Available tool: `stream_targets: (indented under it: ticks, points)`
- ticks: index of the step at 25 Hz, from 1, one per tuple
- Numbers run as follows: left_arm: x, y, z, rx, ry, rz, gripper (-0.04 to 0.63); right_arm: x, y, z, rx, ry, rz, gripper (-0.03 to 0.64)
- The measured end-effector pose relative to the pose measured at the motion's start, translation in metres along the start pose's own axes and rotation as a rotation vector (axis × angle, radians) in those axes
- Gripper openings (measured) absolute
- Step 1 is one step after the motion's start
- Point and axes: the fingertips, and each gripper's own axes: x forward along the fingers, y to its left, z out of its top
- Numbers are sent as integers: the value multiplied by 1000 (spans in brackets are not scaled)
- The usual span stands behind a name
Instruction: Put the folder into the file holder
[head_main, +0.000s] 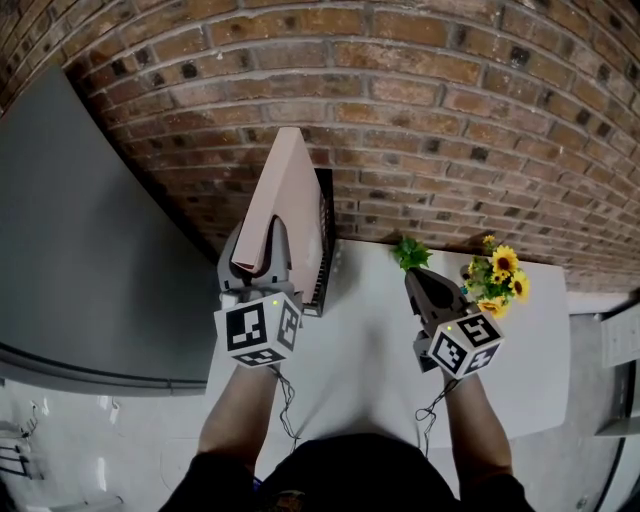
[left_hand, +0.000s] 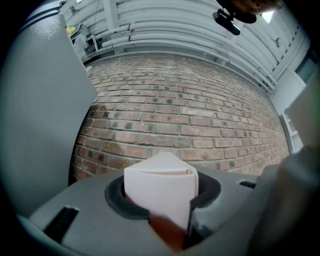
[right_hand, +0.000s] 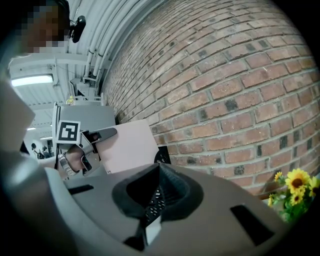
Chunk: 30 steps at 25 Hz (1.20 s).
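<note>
Brick wall (head_main: 450, 100) runs behind a white table (head_main: 370, 340). The left gripper (head_main: 262, 258) is clamped on the pink folder (head_main: 292, 195), its jaws partly closed on the folded lower corner. The rest of the folder rises upright above the fingers, clear of the table top.

The black mesh file holder (head_main: 322, 262) stands against the wall, just right of those fingers and a little beyond them. The folder's edge crosses in front of it in the head view.

The right gripper (head_main: 420, 280) hangs well to the right with its jaws pressed together on nothing. Sunflowers (head_main: 497, 275) sit just past its tips.

The folder looks lifted and carried close to the holder but not yet inside it, so the insertion step is in hand. The next move probably calls for shifting the fingers rightward until the folder's lower edge is over the holder's open top. Then they keep it upright and lower it in before letting go. The idle right gripper could steady the holder if it tips.
</note>
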Motion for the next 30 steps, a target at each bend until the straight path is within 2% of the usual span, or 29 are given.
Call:
stream_targets:
  ticks: [20,30]
  points:
    - [19,-2,-87,40,147,27,173,-3,-16,-13,29,24,-39,3]
    - [22,1,-118,36,198,33,175,-4,-17,-14,25,34,-55,3]
